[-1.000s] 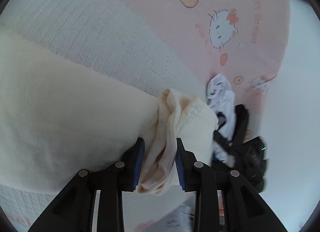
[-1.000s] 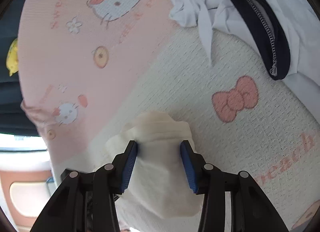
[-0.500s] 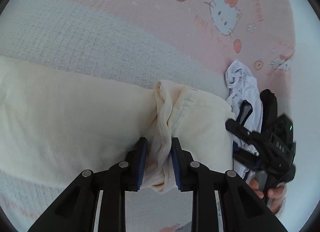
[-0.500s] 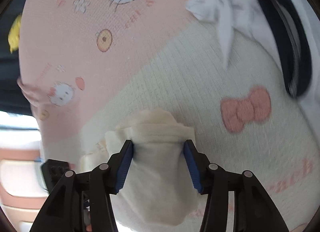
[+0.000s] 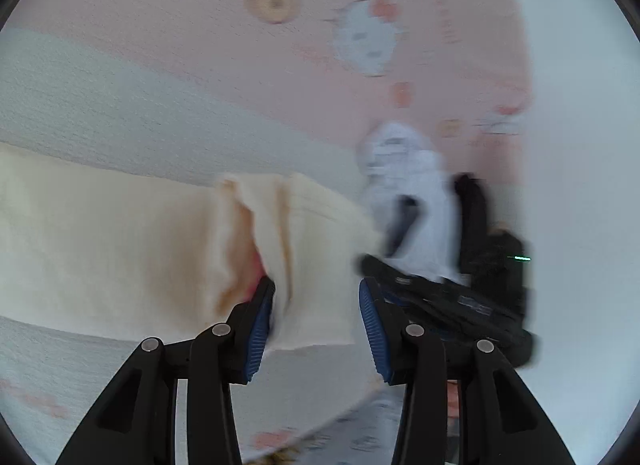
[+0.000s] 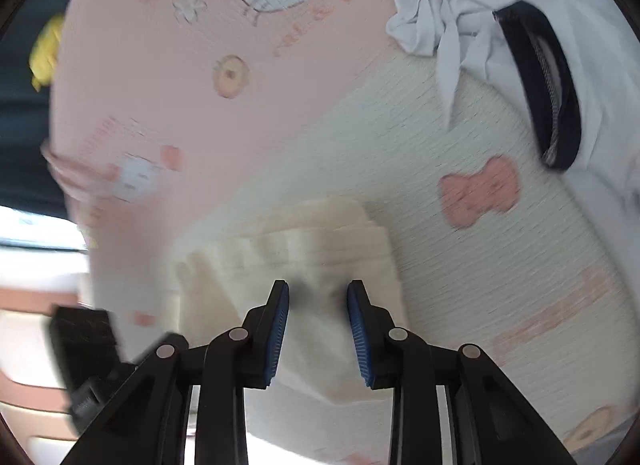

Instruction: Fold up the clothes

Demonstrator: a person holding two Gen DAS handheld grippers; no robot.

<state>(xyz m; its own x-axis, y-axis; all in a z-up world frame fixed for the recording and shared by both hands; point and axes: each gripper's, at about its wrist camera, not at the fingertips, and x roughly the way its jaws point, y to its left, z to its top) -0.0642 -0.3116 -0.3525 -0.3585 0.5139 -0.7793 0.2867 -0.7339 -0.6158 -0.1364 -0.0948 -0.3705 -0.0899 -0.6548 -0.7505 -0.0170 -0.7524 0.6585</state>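
While its jaws have just been opening, the left gripper (image 5: 316, 321) stands spread with a fold of the cream garment (image 5: 120, 249) loose between its blue pads (image 5: 258, 329); the cloth brushes the left pad and clears the other. That garment stretches away to the left as a long flat band across the blanket (image 5: 160, 65), which is pink above and white below. The left wrist view alone shows this full length, and also the right gripper from the side, a black blurred shape at the right edge.

Seen from the right wrist, the right gripper (image 6: 318, 329) has just been closing and now pinches a bunched end of the cream garment (image 6: 320, 249) between its two pads (image 6: 278, 333). Only this view shows the white shirt (image 6: 452, 9) clearly, crumpled at the top right with a dark navy collar (image 6: 552, 89), and a pink bow (image 6: 480, 193) printed on the blanket (image 6: 160, 65). Something yellow (image 6: 46, 51) shows at the far left edge, too blurred to tell what.

Counted: two grippers, two garments, one blanket.
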